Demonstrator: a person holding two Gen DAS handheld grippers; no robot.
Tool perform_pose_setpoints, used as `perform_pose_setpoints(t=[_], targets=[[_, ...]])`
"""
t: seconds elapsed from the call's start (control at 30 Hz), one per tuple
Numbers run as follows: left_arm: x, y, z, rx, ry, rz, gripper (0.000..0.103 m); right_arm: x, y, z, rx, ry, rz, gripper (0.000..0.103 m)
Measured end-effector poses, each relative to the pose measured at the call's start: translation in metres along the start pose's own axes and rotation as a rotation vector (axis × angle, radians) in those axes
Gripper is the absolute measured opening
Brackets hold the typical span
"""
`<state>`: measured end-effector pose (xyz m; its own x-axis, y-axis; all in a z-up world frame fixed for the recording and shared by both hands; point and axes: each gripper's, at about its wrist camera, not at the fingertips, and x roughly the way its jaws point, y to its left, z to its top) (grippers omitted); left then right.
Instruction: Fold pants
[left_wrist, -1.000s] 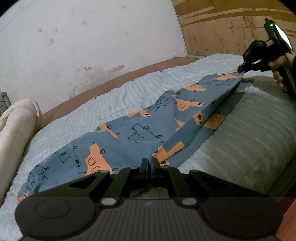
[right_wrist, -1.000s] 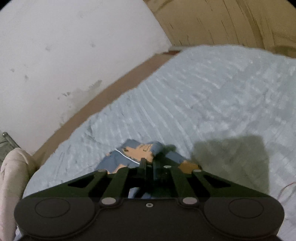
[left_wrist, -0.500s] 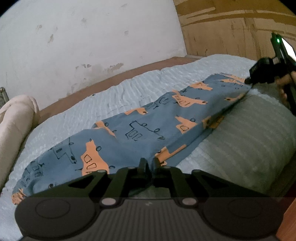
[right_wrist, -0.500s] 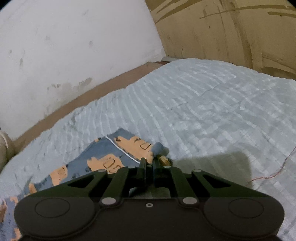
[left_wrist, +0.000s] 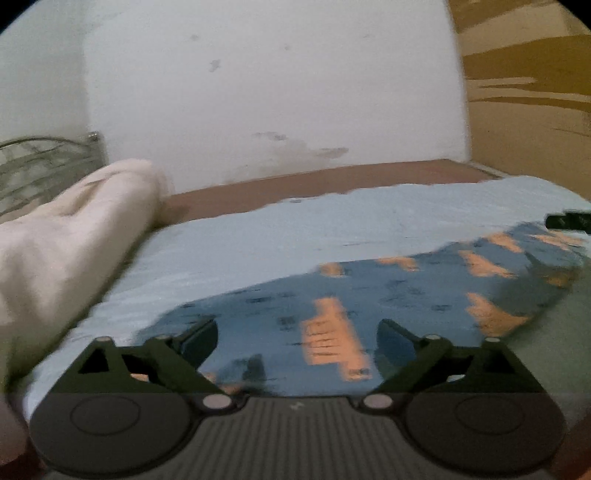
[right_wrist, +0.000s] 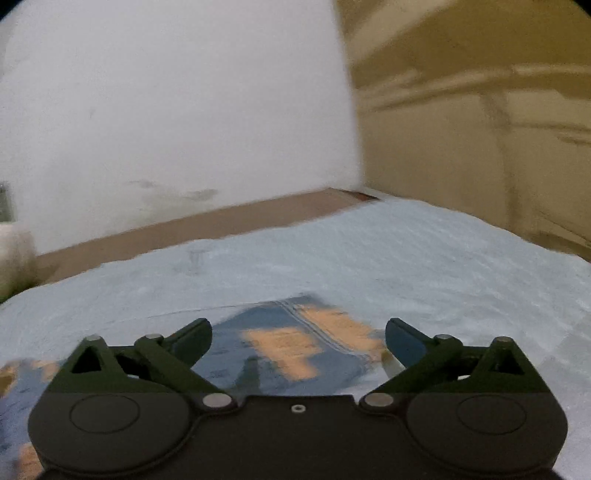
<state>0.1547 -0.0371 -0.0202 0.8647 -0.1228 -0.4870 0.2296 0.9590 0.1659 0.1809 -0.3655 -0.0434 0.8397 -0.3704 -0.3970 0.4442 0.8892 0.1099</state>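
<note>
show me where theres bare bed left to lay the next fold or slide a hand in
Bare blue bedspread runs beyond and right of the pants toward the brown bed edge. Another free strip lies between the pants and the cream bundle. The near side is crowded: both open grippers, left gripper and right gripper, over the cloth.

Blue pants (left_wrist: 388, 295) printed with orange blocky shapes and dark line drawings, blurred. Pale stitched hem line on the pants in the right wrist view. Light blue bed cover (right_wrist: 406, 258) with a fine ribbed texture. Cream white rolled blanket (left_wrist: 66, 229). Brown bed edge (left_wrist: 314, 181). White wall (left_wrist: 258, 92) with grey stains. Tan wooden panel (right_wrist: 480, 129), darker streaks. Black left tool (left_wrist: 297, 341) and right tool (right_wrist: 298, 341).
</note>
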Motion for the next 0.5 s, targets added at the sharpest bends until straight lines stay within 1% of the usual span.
perform_pose_setpoints(t=[0.03,0.1,0.17,0.2,0.3,0.4,0.43,0.47,0.5], targets=[[0.001,0.010,-0.001,-0.013,0.008,0.027,0.098,-0.002,0.013,-0.004,-0.021,0.004,0.048,0.102],[0.007,0.035,-0.007,-0.056,0.045,0.086,0.098,-0.001,0.043,-0.012,-0.070,0.027,0.171,0.102],[0.012,0.059,-0.013,-0.105,0.071,0.120,0.098,0.002,0.068,-0.019,-0.100,0.062,0.280,0.102],[0.016,0.070,-0.017,-0.131,0.081,0.125,0.098,0.004,0.082,-0.023,-0.113,0.081,0.342,0.102],[0.027,0.108,-0.027,-0.243,0.108,0.099,0.098,0.005,0.111,-0.029,-0.140,0.110,0.468,0.102],[0.038,0.143,-0.034,-0.406,0.117,0.027,0.097,0.010,0.129,-0.034,-0.147,0.138,0.550,0.102],[0.041,0.154,-0.036,-0.455,0.124,-0.007,0.093,0.012,0.131,-0.036,-0.146,0.147,0.560,0.102],[0.045,0.161,-0.038,-0.498,0.132,-0.041,0.086,0.014,0.133,-0.038,-0.143,0.156,0.563,0.102],[0.049,0.166,-0.040,-0.533,0.141,-0.069,0.083,0.016,0.133,-0.040,-0.136,0.166,0.561,0.102]])
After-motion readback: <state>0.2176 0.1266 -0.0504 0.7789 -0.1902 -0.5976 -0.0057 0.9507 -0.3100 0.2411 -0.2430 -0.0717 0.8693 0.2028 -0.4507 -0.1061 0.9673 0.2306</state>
